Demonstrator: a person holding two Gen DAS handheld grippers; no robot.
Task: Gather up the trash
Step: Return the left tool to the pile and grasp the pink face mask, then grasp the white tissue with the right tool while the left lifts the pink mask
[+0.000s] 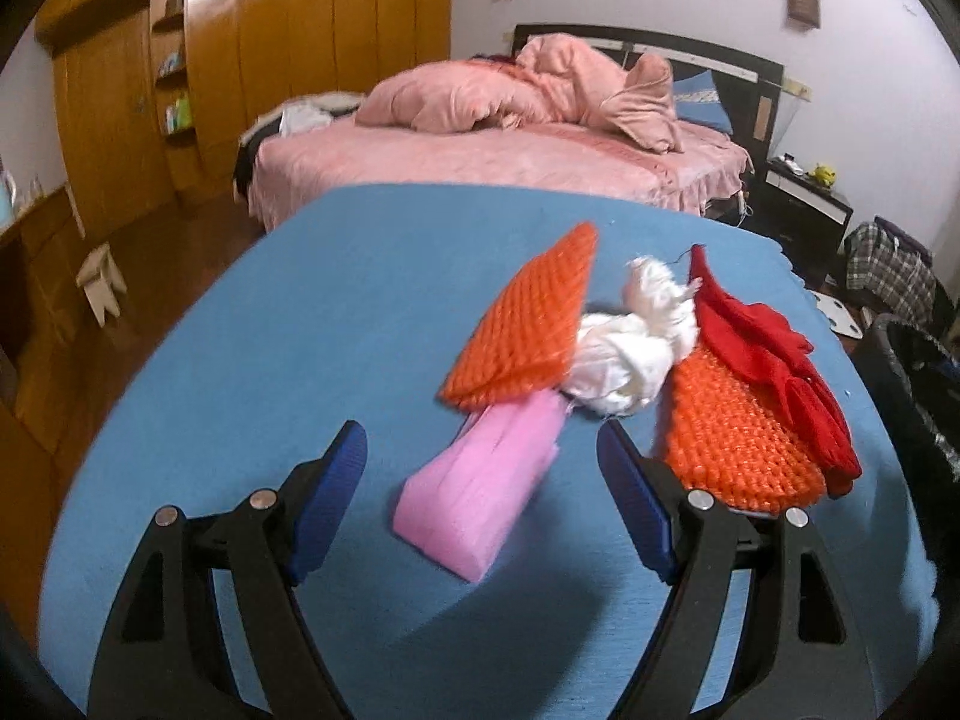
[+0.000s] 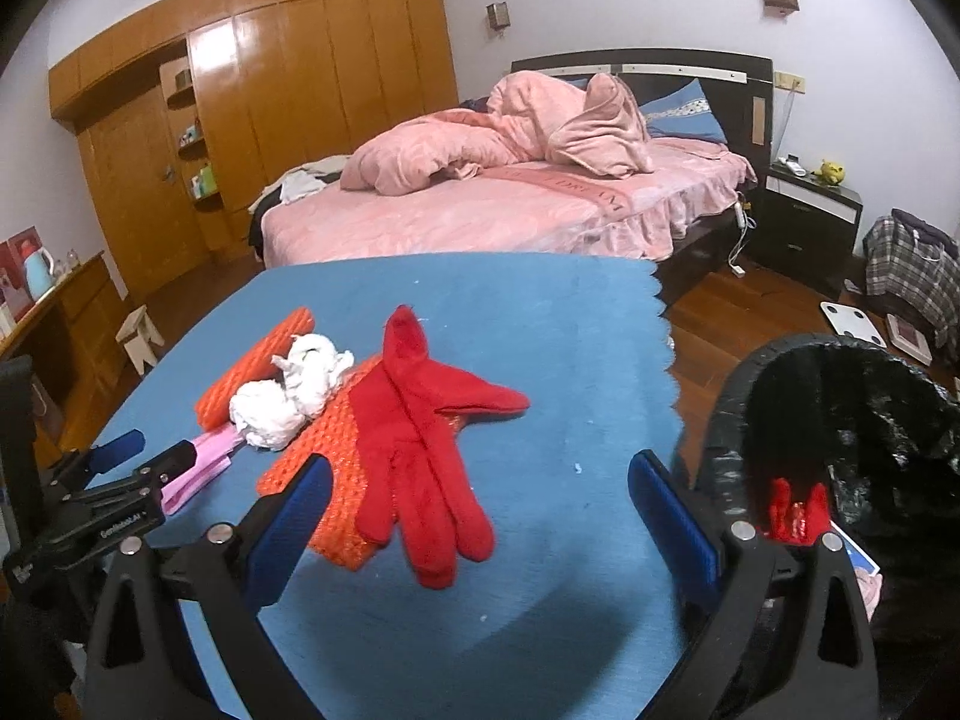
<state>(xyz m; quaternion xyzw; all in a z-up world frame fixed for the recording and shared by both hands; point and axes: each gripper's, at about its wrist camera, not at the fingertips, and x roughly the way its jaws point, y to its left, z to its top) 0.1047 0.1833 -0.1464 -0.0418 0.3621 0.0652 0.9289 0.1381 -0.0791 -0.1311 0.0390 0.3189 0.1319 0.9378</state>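
Observation:
A pile of trash lies on the blue table (image 1: 300, 300). It holds a pink foam piece (image 1: 480, 504), two orange foam nets (image 1: 528, 330) (image 1: 738, 444), a crumpled white tissue (image 1: 630, 354) and a red glove (image 1: 774, 360). My left gripper (image 1: 480, 444) is open, its blue pads either side of the pink foam without pressing it. In the right wrist view my right gripper (image 2: 480, 474) is open just above the table, the red glove (image 2: 420, 438) lying between and ahead of its fingers. The left gripper (image 2: 153, 450) shows at the left beside the pink foam (image 2: 204, 462).
A bin with a black liner (image 2: 840, 420) stands off the table's right edge, something red (image 2: 792, 510) inside. Beyond the table are a pink bed (image 2: 510, 210), a wooden wardrobe (image 2: 288, 78), a small stool (image 2: 141, 336) and a nightstand (image 2: 804, 222).

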